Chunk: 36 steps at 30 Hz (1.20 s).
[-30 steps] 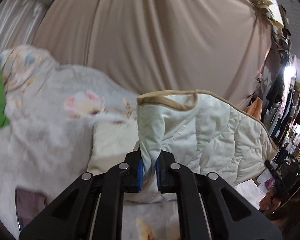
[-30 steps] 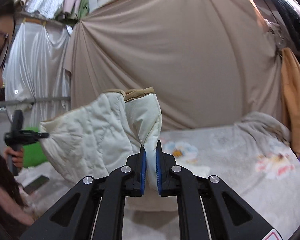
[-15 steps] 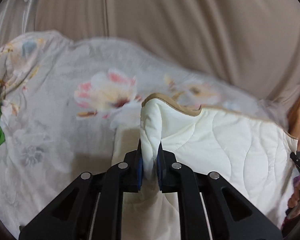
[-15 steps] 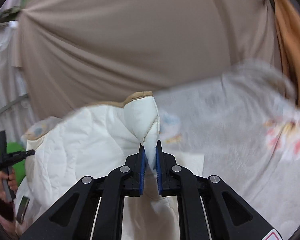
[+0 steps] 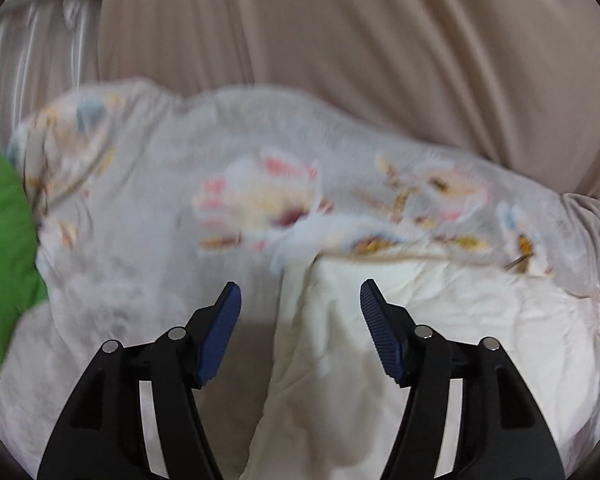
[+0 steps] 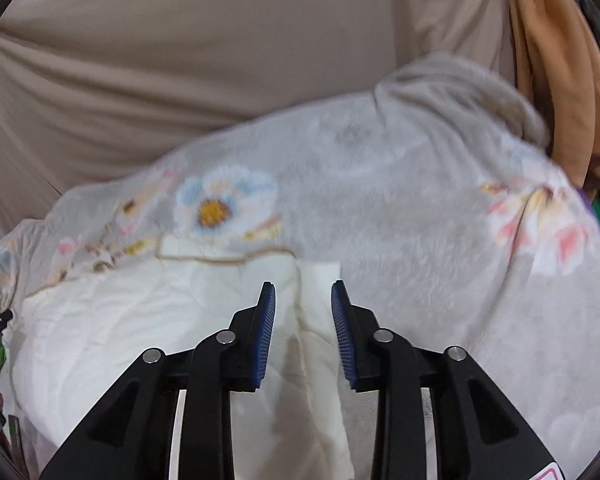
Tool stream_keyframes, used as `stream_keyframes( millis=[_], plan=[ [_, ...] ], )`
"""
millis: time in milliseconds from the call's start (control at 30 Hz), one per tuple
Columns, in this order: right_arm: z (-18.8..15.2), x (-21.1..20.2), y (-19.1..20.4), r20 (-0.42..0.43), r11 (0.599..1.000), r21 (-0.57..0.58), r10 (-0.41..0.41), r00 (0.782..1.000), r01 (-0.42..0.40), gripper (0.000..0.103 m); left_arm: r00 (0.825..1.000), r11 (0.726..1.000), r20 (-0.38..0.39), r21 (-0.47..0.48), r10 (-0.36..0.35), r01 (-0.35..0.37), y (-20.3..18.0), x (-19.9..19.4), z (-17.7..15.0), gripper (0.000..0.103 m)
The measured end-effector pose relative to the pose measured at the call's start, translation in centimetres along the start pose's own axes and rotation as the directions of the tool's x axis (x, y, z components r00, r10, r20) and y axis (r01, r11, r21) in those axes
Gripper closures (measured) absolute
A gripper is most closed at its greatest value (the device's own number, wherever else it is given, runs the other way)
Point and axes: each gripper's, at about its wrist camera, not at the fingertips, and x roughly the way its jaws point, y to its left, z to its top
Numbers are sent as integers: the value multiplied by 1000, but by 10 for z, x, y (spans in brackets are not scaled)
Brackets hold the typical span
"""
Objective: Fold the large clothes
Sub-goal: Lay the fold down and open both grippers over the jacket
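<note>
Motion-blurred floral blanket point(image 5: 260, 200), cream quilted garment point(image 5: 440, 340) running off the bottom edge, green cloth point(image 5: 0, 240) cut by the left edge, orange fabric point(image 6: 556, 60) cropped at right

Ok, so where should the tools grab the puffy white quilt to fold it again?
Probably the far tan-trimmed edge of the white quilt, at its two corners. It lies flat on the flowery blanket, so that raised hem gives something to pinch. Come from above and slightly behind, left tool and right tool open.

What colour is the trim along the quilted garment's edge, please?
Tan trim, clearest in the right wrist view.
</note>
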Motion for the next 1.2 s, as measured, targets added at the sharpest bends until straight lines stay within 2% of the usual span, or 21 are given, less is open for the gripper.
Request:
stream_keyframes(
  millis=[67,167,233,333,400,500,600,633,733,767,867,900,933,967,1067,1200],
  plan=[
    [4,-8,32,0,994,-40,99,995,-99,74,997,997,35,46,-69,67,-28,-15,11,42],
    [-2,3,93,-69,965,-127,222,973,-230,75,981,976,1,108,-191,190,-78,-13,12,39],
    [-17,17,128,-130,944,-183,254,958,-275,77,968,955,-68,156,-243,251,-116,1,-1,39],
    [-50,45,156,-238,926,-251,225,945,-283,83,955,941,-177,199,-240,273,-149,33,-32,39],
    [-64,52,144,-254,933,-267,171,952,-239,84,950,946,-225,194,-216,261,-143,50,-52,39],
    [-68,45,87,-230,970,-204,83,970,-132,86,968,961,-194,194,-160,198,-109,51,-66,38],
    [-77,37,20,-235,994,-104,-5,972,-20,94,981,977,-174,180,-83,114,-64,49,-75,38],
    [-84,33,0,-246,998,-57,11,969,-25,103,981,982,-178,151,-81,109,-47,48,-78,38],
    [-100,29,-26,-262,996,41,82,962,-74,103,967,984,-202,53,-156,170,-13,49,-89,38],
    [-99,28,-22,-264,998,26,64,962,-59,103,968,985,-200,50,-151,164,-12,48,-89,39],
    [-84,25,5,-259,998,-50,-59,964,48,103,977,992,-192,69,-94,109,-24,38,-77,41],
    [-76,20,19,-240,997,-71,-44,970,28,92,975,988,-184,65,-123,137,-28,34,-71,41],
    [-70,17,31,-223,996,-86,-19,975,-1,90,973,984,-173,62,-154,167,-32,30,-63,40],
    [-61,14,49,-207,993,-108,19,978,-42,90,974,982,-156,66,-165,177,-39,28,-53,40],
    [-41,20,103,-190,973,-190,92,977,-129,90,983,985,-124,94,-133,145,-56,35,-31,38],
    [-32,57,157,-248,951,-250,117,962,-180,90,981,993,-168,44,-101,110,-61,76,-12,38]
  ],
)
